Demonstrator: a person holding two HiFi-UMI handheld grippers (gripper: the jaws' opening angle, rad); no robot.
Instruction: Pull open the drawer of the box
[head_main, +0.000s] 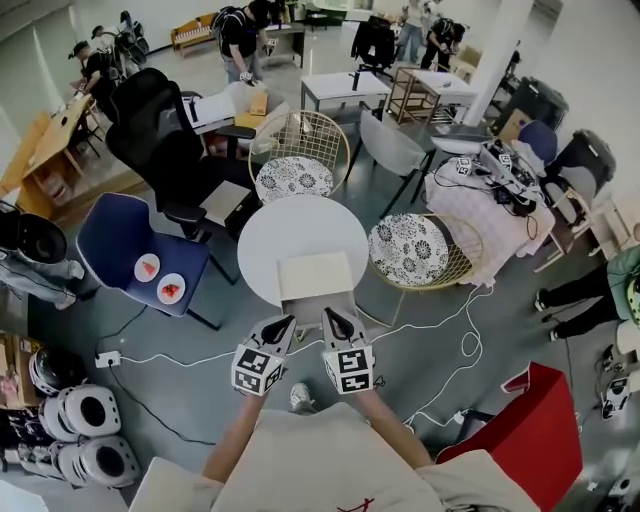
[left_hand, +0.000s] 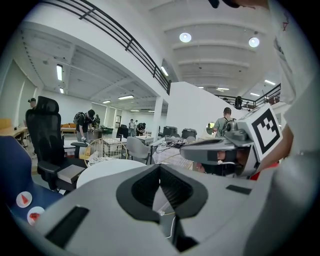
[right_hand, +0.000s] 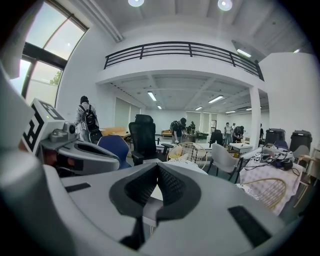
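Note:
A pale beige box (head_main: 316, 277) sits at the near edge of a round white table (head_main: 290, 225) in the head view. Both grippers hover side by side just in front of the box, apart from it. My left gripper (head_main: 281, 326) has its jaws together and holds nothing; in its own view the tips (left_hand: 160, 167) meet above the white table (left_hand: 105, 170). My right gripper (head_main: 331, 320) is likewise shut and empty, its tips (right_hand: 158, 167) closed. Each gripper shows in the other's view: the right gripper (left_hand: 220, 150) and the left gripper (right_hand: 75, 152).
Two wire chairs with patterned cushions (head_main: 295, 178) (head_main: 410, 250) flank the table. A blue chair (head_main: 125, 240) carrying two plates and a black office chair (head_main: 160, 135) stand left. White cables (head_main: 440, 320) trail over the floor. A red object (head_main: 535, 430) is near right; people work at the back.

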